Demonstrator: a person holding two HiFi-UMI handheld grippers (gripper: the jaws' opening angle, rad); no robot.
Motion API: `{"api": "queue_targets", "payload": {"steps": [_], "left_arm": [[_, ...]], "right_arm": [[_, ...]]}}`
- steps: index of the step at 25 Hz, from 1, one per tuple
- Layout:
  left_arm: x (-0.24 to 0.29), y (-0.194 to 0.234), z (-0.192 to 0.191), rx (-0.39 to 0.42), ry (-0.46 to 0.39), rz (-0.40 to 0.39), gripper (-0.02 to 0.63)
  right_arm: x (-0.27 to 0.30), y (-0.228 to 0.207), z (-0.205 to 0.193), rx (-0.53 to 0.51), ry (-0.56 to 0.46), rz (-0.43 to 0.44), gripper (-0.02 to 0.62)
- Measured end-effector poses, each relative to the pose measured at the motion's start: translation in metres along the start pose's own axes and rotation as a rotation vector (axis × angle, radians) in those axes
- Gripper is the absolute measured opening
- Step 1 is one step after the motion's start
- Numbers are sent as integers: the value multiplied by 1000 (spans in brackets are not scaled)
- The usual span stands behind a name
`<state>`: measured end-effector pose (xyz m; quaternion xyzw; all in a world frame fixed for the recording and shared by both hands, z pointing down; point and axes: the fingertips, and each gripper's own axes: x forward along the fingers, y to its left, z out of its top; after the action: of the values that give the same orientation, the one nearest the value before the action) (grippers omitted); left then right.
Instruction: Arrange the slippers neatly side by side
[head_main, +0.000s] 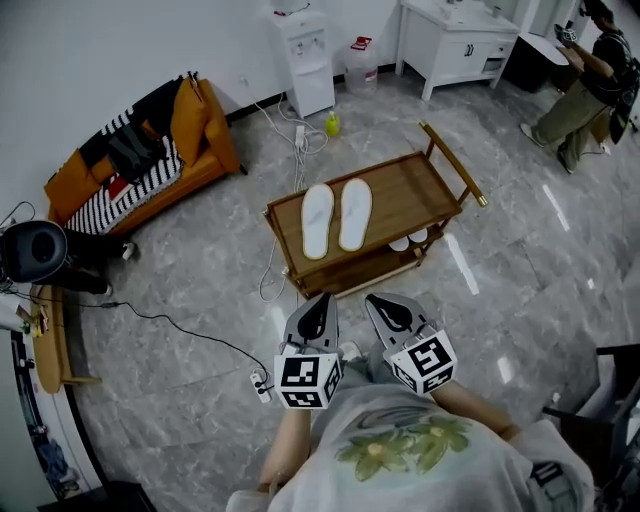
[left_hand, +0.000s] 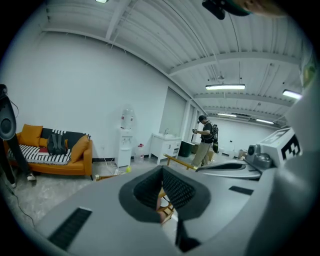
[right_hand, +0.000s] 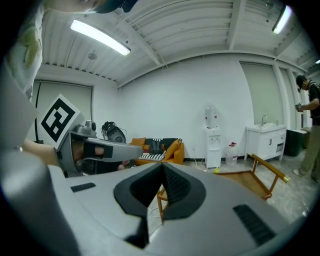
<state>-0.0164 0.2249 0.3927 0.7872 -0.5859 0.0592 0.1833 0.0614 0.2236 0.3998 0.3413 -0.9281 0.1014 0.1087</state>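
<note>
Two white slippers lie side by side on top of a low wooden cart (head_main: 420, 190): the left slipper (head_main: 317, 220) and the right slipper (head_main: 355, 213), toes pointing away from me. My left gripper (head_main: 322, 303) and right gripper (head_main: 390, 308) hang close to my chest, well short of the cart, both shut with nothing in them. In the left gripper view the left gripper (left_hand: 161, 192) has its jaws pressed together, and the right gripper view shows the right gripper (right_hand: 161, 192) likewise, with the cart (right_hand: 250, 177) beyond.
More white slippers (head_main: 408, 240) sit on the cart's lower shelf. An orange sofa (head_main: 140, 160) stands at the left wall, a water dispenser (head_main: 305, 60) and a white cabinet (head_main: 455, 45) at the back. Cables (head_main: 180, 325) cross the marble floor. A person (head_main: 585, 85) stands at far right.
</note>
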Motion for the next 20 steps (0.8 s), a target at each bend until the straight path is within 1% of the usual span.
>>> {"api": "queue_targets", "payload": {"steps": [6,9,12,16,19,20], "left_arm": [[20,13,0,-21,16,3,17],[28,15,-3,-24,38,0,17],[40,23,-6,-30,58,16,17],[58,34,1,-44,71,20,18],[73,41,9,-25,73,31,22],[79,43,12,-18,72,34,35]], "right_arm": [[15,-17,5,-11,22,-18,5],[23,-24,3,-5,39,-21,5],[36,-32,1,3,50,-5,5],[58,-42,7,6,64,22,5],[74,-53,13,5,64,39,5],[78,-56,15,3,63,45,5]]}}
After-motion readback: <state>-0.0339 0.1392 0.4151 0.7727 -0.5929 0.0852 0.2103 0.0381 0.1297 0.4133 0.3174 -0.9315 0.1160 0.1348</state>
